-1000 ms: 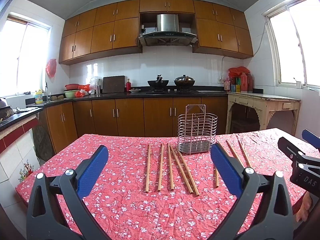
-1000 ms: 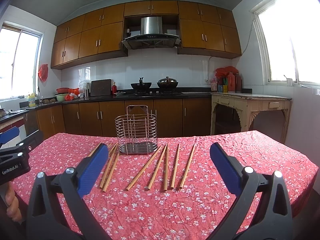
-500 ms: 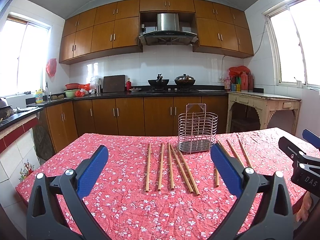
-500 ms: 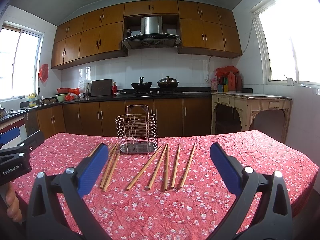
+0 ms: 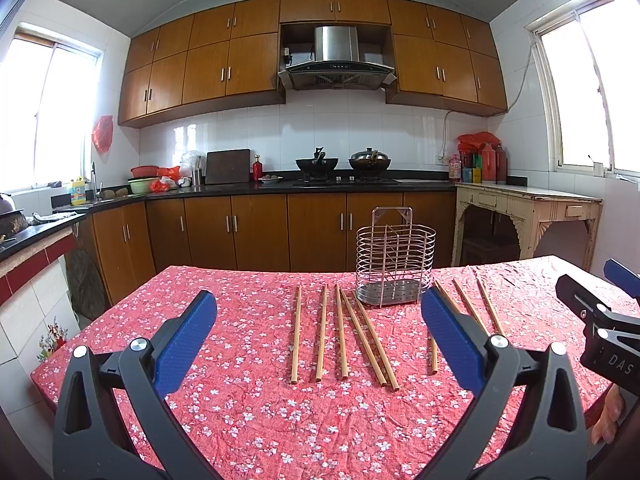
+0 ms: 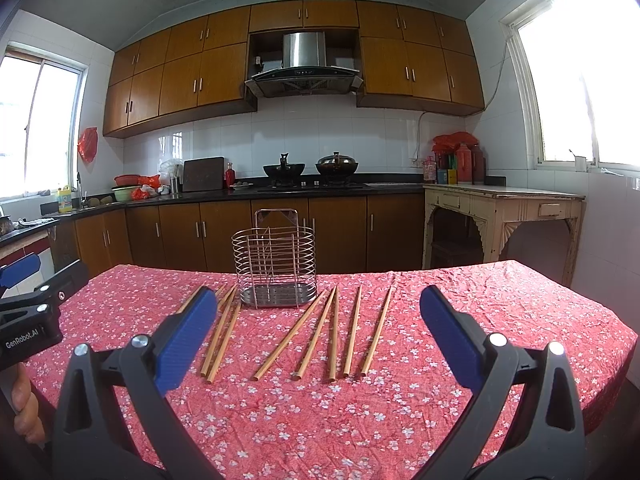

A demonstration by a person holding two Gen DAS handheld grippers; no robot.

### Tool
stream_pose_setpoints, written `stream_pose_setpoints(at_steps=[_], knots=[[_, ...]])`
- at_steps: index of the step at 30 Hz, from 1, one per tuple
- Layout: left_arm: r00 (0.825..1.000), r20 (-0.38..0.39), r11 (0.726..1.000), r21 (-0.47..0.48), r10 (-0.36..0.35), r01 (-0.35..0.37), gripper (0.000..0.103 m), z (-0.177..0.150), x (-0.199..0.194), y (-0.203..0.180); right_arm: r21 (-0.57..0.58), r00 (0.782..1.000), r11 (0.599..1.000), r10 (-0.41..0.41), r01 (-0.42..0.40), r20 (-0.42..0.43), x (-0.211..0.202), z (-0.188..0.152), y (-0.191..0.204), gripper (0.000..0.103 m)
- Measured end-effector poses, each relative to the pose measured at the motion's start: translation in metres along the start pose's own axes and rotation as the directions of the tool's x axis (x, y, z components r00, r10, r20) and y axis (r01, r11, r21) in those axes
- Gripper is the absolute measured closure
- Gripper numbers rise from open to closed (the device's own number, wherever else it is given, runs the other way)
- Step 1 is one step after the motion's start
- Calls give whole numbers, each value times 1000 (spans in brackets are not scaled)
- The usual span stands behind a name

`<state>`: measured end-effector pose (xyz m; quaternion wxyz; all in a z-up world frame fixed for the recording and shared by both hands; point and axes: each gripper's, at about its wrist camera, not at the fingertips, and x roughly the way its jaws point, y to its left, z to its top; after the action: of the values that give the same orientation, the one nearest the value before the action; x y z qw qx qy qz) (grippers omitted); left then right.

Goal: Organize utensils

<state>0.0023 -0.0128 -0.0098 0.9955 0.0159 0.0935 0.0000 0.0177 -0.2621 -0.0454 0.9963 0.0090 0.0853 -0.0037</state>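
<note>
Several wooden chopsticks (image 5: pixel 340 336) lie in loose rows on the red flowered tablecloth (image 5: pixel 248 400), on both sides of an empty wire utensil holder (image 5: pixel 394 266). In the right wrist view the holder (image 6: pixel 274 270) stands at the table's far side with chopsticks (image 6: pixel 332 334) fanned in front of it. My left gripper (image 5: pixel 320 332) is open and empty, hovering above the near chopsticks. My right gripper (image 6: pixel 318 330) is open and empty too, held above the table's near side.
The right gripper shows at the right edge of the left wrist view (image 5: pixel 600 320); the left one shows at the left edge of the right wrist view (image 6: pixel 36 304). Kitchen counters (image 5: pixel 240 188) and a cream side table (image 5: pixel 528 200) stand beyond the table.
</note>
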Motion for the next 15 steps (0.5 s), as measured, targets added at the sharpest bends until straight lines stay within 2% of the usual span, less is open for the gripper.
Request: stream_pose_setpoints(at_steps=[15], knots=[[1000,-3,1000,-2,-1,1,2,0,0,4,0,1000,1000,1,-1,-1,0,0,0,4]])
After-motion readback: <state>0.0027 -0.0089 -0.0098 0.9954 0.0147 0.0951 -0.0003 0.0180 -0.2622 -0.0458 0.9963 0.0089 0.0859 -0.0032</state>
